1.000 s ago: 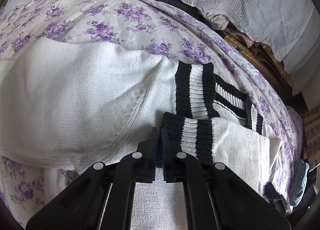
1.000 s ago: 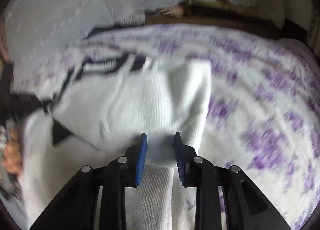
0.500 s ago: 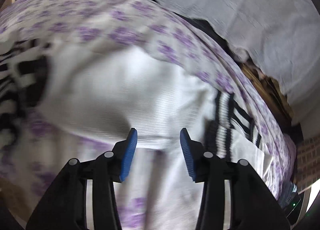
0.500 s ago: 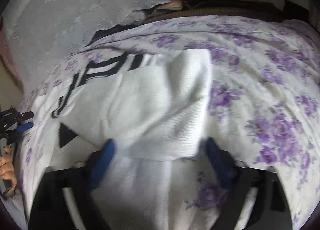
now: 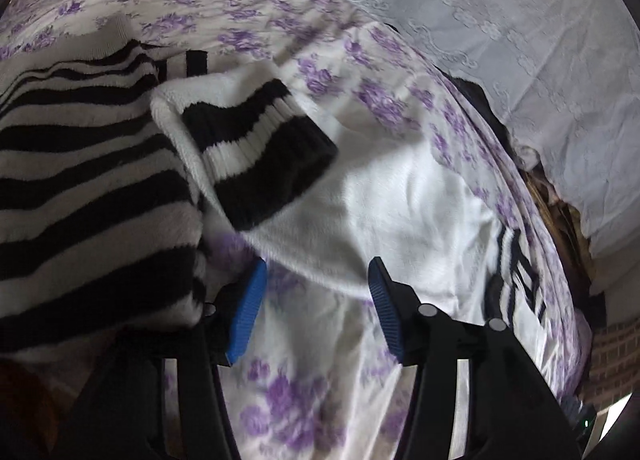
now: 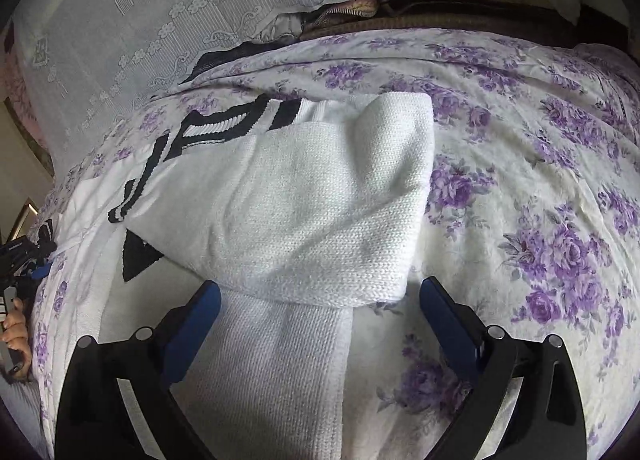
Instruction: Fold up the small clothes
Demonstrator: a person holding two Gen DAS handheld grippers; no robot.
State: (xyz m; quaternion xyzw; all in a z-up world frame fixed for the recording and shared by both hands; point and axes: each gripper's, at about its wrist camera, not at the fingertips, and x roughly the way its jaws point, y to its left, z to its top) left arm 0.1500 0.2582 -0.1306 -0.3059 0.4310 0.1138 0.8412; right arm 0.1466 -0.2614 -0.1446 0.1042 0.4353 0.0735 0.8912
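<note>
Bed [image 6: 540,163] under purple-flowered sheet, white knit sweater [image 6: 304,211] spread across it, partly folded, long axis running away from right tool [image 6: 320,296]. Folded hem just ahead of that tool, nearer than to left tool [image 5: 316,292]. Striped cuff [image 5: 256,147] lying up and left of left tool. Both tools wide apart, gripping nothing.

The white sweater [image 6: 320,211] is showing a coarse, matt knit, with ribbed black-and-white cuffs [image 5: 256,147] looking thick and fuzzy. Beneath it the floral bedsheet [image 6: 540,199] is lying as thin, matt, lightly creased woven cloth, while the pale cover [image 5: 500,19] behind is looking like embossed lace. The right gripper [image 6: 320,320] is showing smooth black plastic arms and finely ridged blue pads [image 5: 246,316].
</note>
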